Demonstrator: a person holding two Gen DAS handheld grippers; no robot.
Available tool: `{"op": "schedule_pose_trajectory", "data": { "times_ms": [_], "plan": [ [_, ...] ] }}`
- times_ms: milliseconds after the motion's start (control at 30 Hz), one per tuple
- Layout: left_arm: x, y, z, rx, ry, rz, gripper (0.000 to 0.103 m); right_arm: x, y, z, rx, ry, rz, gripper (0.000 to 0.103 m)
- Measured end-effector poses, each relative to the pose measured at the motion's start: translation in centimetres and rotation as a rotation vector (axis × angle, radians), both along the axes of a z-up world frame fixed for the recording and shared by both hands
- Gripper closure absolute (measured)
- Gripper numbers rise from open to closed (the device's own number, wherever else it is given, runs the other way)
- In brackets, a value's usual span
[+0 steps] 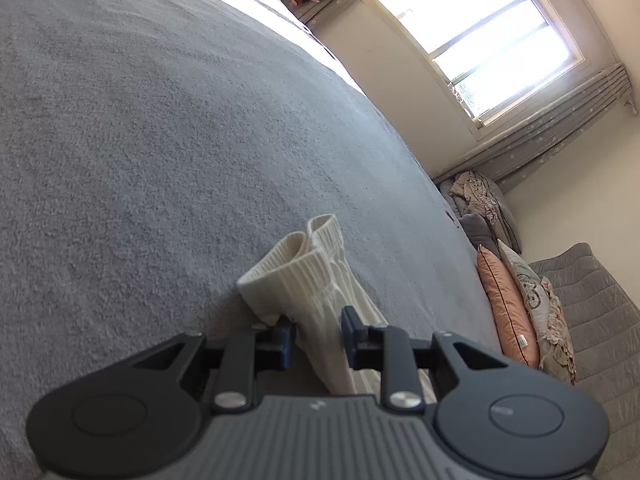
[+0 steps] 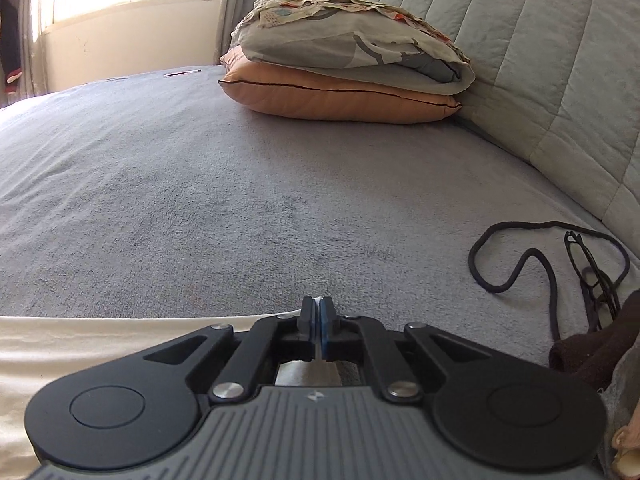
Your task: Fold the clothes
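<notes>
The white sweater (image 1: 320, 296) lies on the grey bed cover (image 1: 160, 140), near the edge of the bed, with its ribbed cuff sticking up. The left tongs (image 1: 318, 334) are spread a little, one finger on each side of the sleeve, and do not seem to squeeze it. The right tongs (image 2: 317, 328) are pressed together, pinching a thin edge of the white cloth (image 2: 100, 340). I think the left one should close first. Then both can lift and lay the cloth over flat, well clear of the black cord (image 2: 520, 264) and glasses (image 2: 592, 276).
</notes>
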State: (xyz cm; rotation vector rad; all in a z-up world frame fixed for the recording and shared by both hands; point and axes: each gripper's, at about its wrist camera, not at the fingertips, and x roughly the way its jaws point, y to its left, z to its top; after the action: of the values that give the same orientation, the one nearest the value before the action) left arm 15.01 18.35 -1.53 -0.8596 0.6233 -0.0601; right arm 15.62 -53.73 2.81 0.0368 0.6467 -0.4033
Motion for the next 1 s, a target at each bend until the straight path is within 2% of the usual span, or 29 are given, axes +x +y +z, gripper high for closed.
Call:
{"op": "schedule_pose_trajectory", "data": {
  "times_ms": [33,133,200,233,267,367,433,467,500,567,700,767,833,900,967,1000],
  "plan": [
    [0.0,0.1,-0.1,-0.009,-0.001,-0.005,0.056,-0.6,-0.2,0.3,0.034,-0.026,-0.003,0.100],
    [0.0,0.1,-0.1,-0.021,-0.003,-0.009,0.054,-3.0,-1.2,1.4,0.151,-0.115,-0.042,0.086],
    [0.0,0.2,-0.1,-0.032,-0.002,-0.005,0.054,-4.7,-2.3,1.4,0.229,-0.128,-0.055,0.053],
    [-0.1,0.3,-0.2,-0.038,-0.003,-0.003,0.054,-5.6,-2.9,1.3,0.268,-0.135,-0.062,0.051],
    [-0.1,0.3,-0.2,-0.041,-0.004,-0.002,0.054,-6.4,-3.4,1.2,0.305,-0.139,-0.064,0.051],
    [-0.3,0.2,-0.3,-0.032,-0.005,-0.002,0.054,-7.0,-3.3,0.0,0.368,-0.102,0.032,0.051],
    [-0.3,0.1,-0.3,-0.030,-0.006,0.001,0.054,-6.9,-2.6,-0.5,0.349,-0.111,0.039,0.052],
    [-0.3,0.1,-0.3,-0.032,-0.006,0.004,0.054,-6.8,-2.1,-0.7,0.318,-0.108,0.029,0.069],
    [-0.3,0.1,-0.3,-0.034,-0.006,0.006,0.054,-6.5,-1.5,-0.7,0.267,-0.088,0.022,0.098],
    [-0.2,0.2,-0.2,-0.039,-0.011,0.010,0.057,-6.5,-0.9,0.5,0.213,-0.083,0.028,0.098],
    [-0.1,0.0,0.0,-0.030,-0.020,0.002,0.061,-7.0,-1.0,4.0,0.141,-0.145,0.028,0.099],
    [0.0,-0.2,-0.2,-0.017,-0.003,-0.001,0.067,-6.7,-0.6,4.4,0.058,-0.126,-0.022,0.103],
    [0.0,0.0,-0.6,-0.027,0.008,0.004,0.067,-6.5,-1.1,3.4,0.012,-0.083,-0.075,0.103],
    [0.0,0.2,-0.7,-0.046,0.006,0.010,0.067,-6.8,-2.6,1.5,0.116,-0.049,-0.093,0.103],
    [0.1,0.4,-0.7,-0.066,0.003,0.016,0.067,-7.4,-3.5,0.4,0.203,-0.064,-0.060,0.101],
    [0.1,0.5,-0.7,-0.072,0.001,0.018,0.066,-7.7,-4.0,-0.1,0.250,-0.074,-0.047,0.097]
  ]
}}
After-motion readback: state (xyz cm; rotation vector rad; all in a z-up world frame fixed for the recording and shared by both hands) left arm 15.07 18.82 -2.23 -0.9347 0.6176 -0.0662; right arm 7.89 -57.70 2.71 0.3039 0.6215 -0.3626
